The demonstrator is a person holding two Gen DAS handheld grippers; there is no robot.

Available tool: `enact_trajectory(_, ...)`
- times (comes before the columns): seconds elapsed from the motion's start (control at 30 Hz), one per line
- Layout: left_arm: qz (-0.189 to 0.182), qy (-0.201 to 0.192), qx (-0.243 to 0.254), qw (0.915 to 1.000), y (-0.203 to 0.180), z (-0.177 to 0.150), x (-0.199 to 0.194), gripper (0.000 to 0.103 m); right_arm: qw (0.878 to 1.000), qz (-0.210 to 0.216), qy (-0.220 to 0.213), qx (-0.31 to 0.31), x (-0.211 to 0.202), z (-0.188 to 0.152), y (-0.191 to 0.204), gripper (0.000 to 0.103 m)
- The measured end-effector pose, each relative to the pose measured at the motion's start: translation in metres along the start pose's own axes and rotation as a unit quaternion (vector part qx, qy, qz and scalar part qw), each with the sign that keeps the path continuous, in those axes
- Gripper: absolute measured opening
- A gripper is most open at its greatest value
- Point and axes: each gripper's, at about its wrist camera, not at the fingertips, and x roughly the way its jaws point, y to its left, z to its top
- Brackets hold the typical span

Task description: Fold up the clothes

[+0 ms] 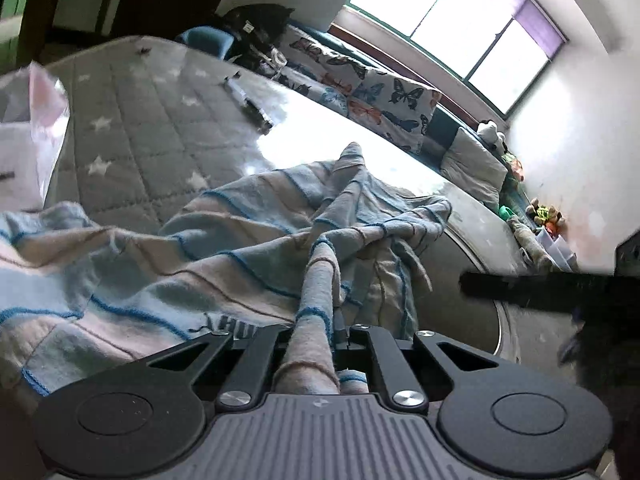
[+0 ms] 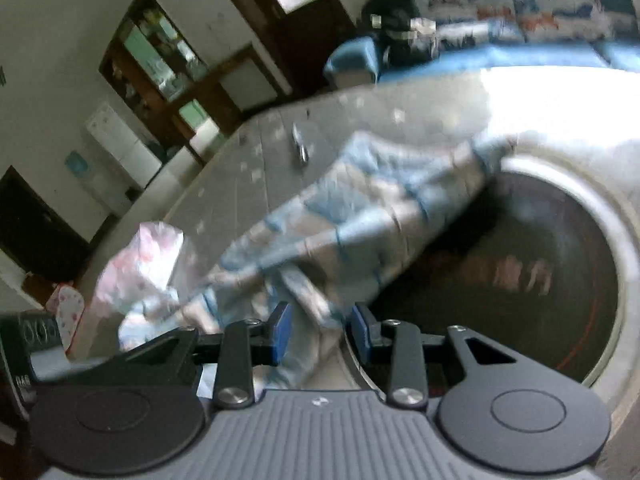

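Striped blanket (image 1: 224,240): our left gripper (image 1: 316,336) clamps a bunched ridge running straight ahead; right gripper (image 2: 318,332) stands parted, cloth between its pads, loose.

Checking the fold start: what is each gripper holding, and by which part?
Left gripper pinches a bunched fold of the striped garment. Right gripper has cloth between open jaws, not clamped.
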Motion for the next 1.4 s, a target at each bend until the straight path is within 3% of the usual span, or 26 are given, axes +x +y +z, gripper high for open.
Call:
enact_trajectory(0.3, -0.017, 0.013, -0.022, 0.9995, 0.038, 0.009, -0.004, 0.012, 1.0, 0.009, -0.015, -0.018, 0.039, -0.009, 0.008, 0.035)
enact_trajectory(0.33, -0.019, 0.015, -0.022, 0.9995, 0.046, 0.013, -0.007, 0.012, 1.0, 0.007, -0.017, -0.019, 0.039, -0.01, 0.009, 0.031)
enact_trajectory(0.4, -0.019, 0.014, -0.02, 0.9995, 0.056, 0.019, -0.013, 0.014, 0.999, 0.001, -0.023, -0.027, 0.037, -0.013, 0.013, 0.007)
enact_trajectory(0.43, -0.018, 0.014, -0.018, 0.9996, 0.059, 0.021, -0.016, 0.016, 0.999, 0.001, -0.027, -0.032, 0.033, -0.014, 0.014, 0.005)
enact_trajectory(0.57, -0.023, 0.009, 0.004, 0.9997, 0.065, 0.028, -0.03, 0.048, 0.997, -0.007, -0.054, -0.055, -0.002, -0.015, 0.018, 0.002)
enact_trajectory(0.63, -0.032, 0.006, 0.022, 0.9992, 0.058, 0.027, -0.037, 0.051, 0.995, -0.015, -0.07, -0.069, -0.022, -0.016, 0.021, 0.001)
enact_trajectory(0.8, -0.057, 0.0, 0.061, 0.9965, 0.038, 0.02, -0.05, 0.07, 0.989, -0.041, -0.117, -0.076, -0.081, -0.023, 0.015, 0.0)
enact_trajectory(0.87, -0.056, 0.001, 0.074, 0.9957, 0.035, 0.017, -0.049, 0.071, 0.989, -0.048, -0.123, -0.069, -0.095, -0.026, 0.009, 0.0)
enact_trajectory(1.03, -0.035, 0.004, 0.074, 0.9966, 0.053, 0.025, -0.048, 0.071, 0.995, -0.029, -0.078, -0.053, -0.072, -0.034, -0.003, 0.006)
enact_trajectory(1.17, -0.024, -0.01, 0.072, 0.997, 0.08, 0.04, -0.061, 0.077, 0.998, -0.005, -0.05, -0.048, -0.034, -0.027, -0.005, 0.036)
enact_trajectory(1.4, -0.016, -0.033, 0.073, 0.9967, 0.116, 0.063, -0.084, 0.084, 0.999, 0.015, -0.025, -0.024, 0.019, -0.017, -0.011, 0.044)
